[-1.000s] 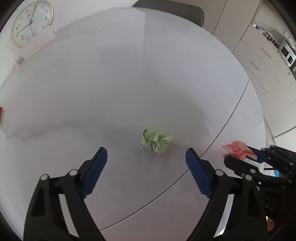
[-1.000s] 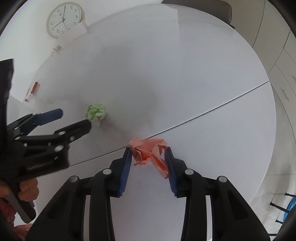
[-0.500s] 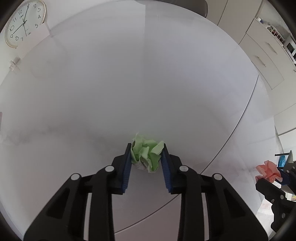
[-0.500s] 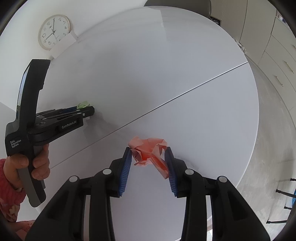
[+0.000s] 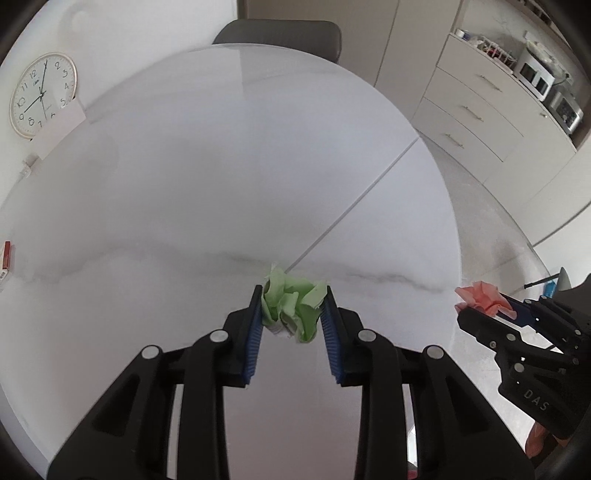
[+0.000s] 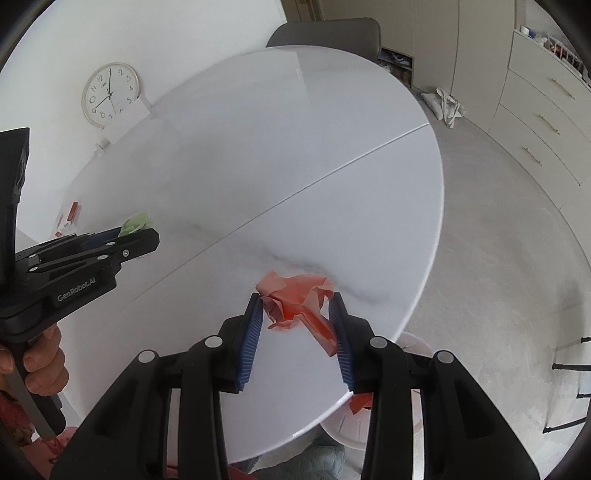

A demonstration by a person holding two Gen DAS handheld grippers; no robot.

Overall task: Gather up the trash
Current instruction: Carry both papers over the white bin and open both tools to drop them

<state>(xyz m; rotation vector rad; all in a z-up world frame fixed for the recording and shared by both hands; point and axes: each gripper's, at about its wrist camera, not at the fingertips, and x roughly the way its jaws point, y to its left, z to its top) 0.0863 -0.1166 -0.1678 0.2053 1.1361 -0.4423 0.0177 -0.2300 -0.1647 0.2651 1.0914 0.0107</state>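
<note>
Home dining area: round white desk [image 5: 229,177], wall clock [image 5: 42,94], grey chair [image 5: 280,37], drawer cabinet [image 5: 480,110] bearing microwave [image 5: 535,75].

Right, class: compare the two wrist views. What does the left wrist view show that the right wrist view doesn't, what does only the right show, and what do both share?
Only the left wrist view shows the microwave on the cabinets. Only the right wrist view shows a white bin under the table edge, a bag on the floor, and the person's hand. Both show the table, clock, chair, green paper wad in the left gripper, and pink paper wad in the right gripper.
</note>
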